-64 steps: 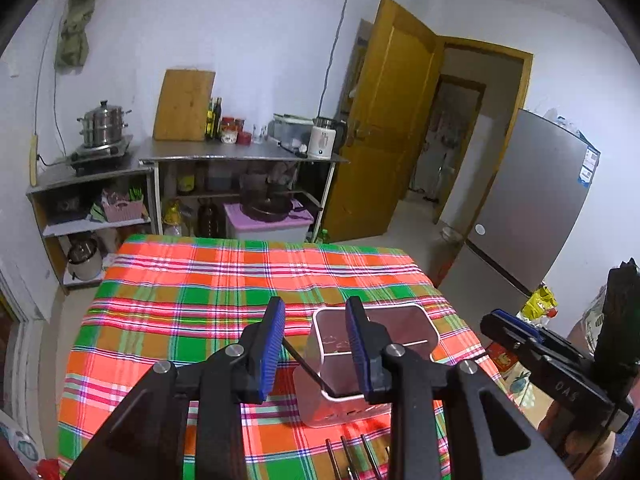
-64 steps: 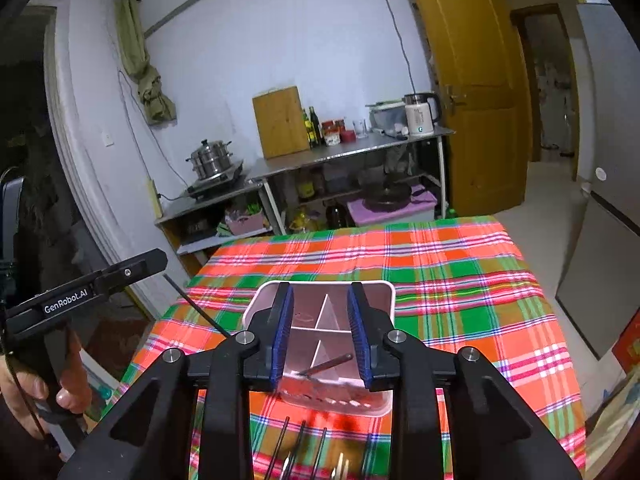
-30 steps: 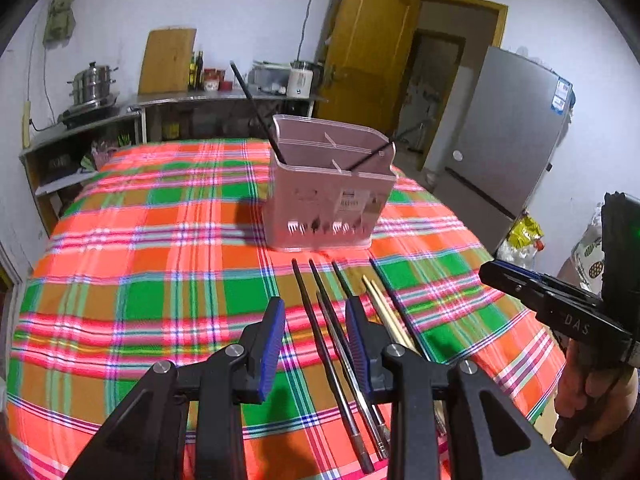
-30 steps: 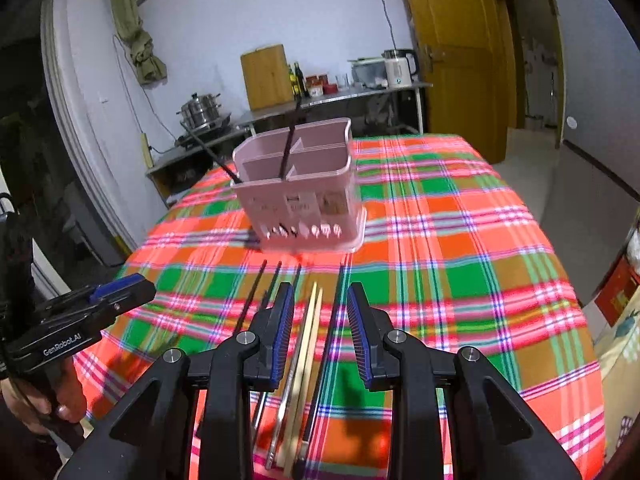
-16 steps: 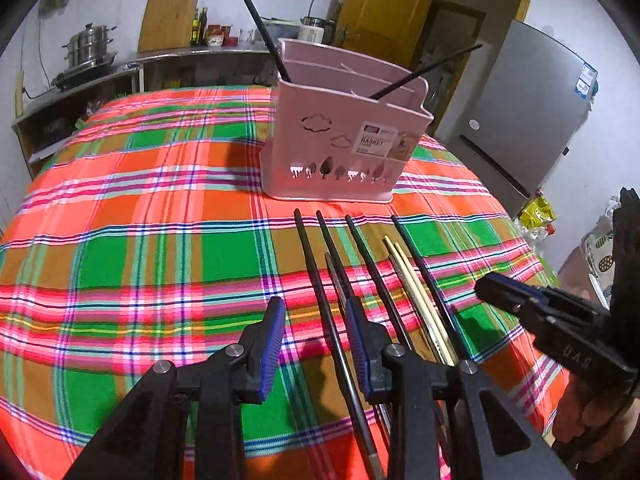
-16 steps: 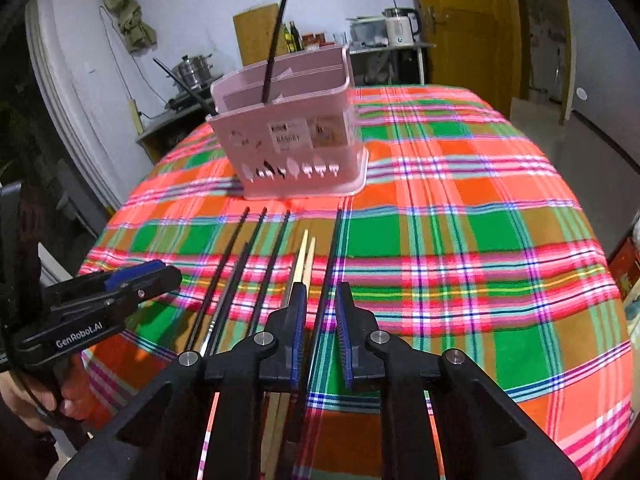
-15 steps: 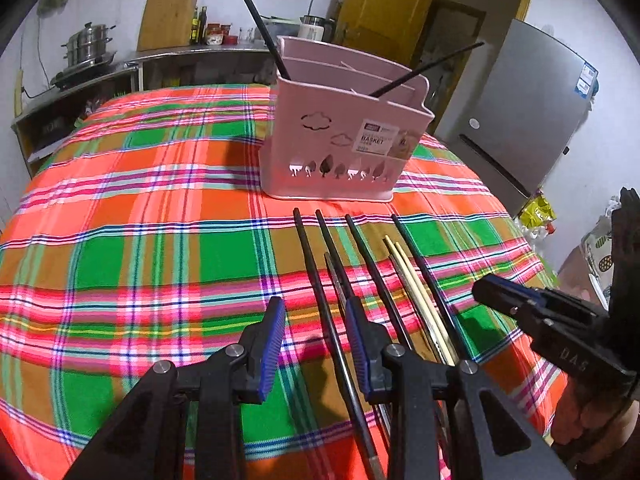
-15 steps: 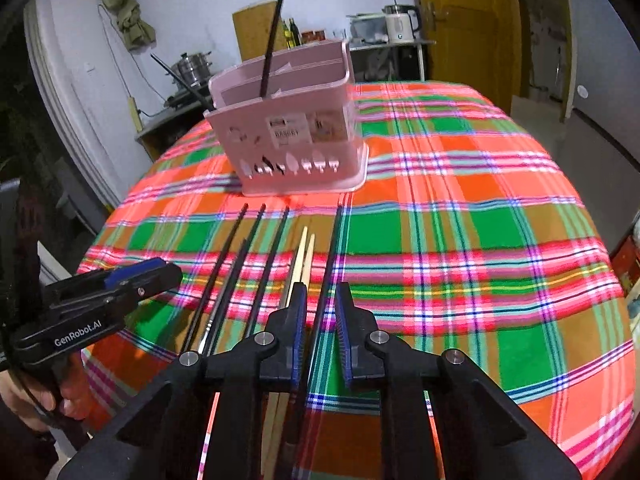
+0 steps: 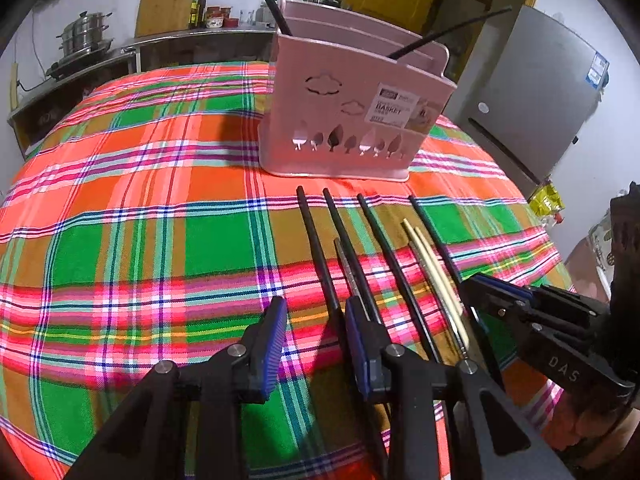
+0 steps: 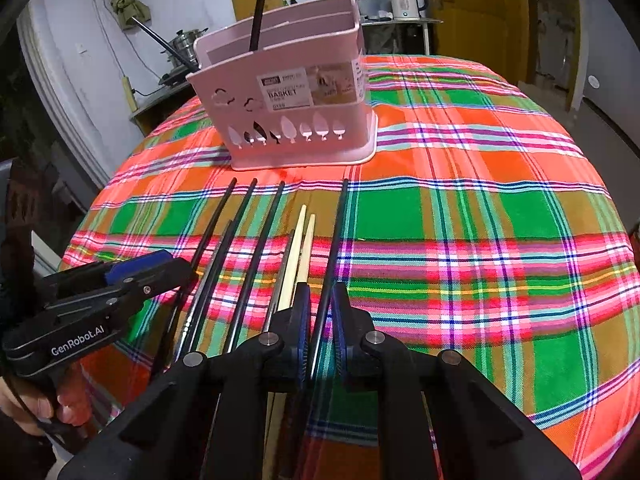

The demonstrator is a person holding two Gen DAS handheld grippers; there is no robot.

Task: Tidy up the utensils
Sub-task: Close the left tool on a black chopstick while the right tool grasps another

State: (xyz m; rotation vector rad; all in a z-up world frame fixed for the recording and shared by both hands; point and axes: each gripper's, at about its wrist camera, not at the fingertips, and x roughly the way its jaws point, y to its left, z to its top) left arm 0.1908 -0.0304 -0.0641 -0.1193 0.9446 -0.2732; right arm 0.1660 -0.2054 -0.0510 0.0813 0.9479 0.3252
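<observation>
- The surface is covered by a bright checked cloth in orange, green and pink, and everything for the task lies on it.
- A pink basket stands upright towards the far side of the surface, with two black sticks leaning out of its compartments; which compartment each sits in I cannot tell.
- The right claw is tilted steeply down at the near end of the row. Its jaws have just been closing and stand nearly together with the rightmost black chopstick between them; whether the pads already press on it I cannot tell.
- The left claw is also angled steeply down, low over the cloth. Its jaws stand apart, the leftmost black chopstick running towards its right finger, nothing clamped.
- A hand grips the left claw's handle at the lower left of the right view.
- Loose chopsticks lie side by side in front of the basket, pointing at it: several black ones and a pale wooden pair between them.
</observation>
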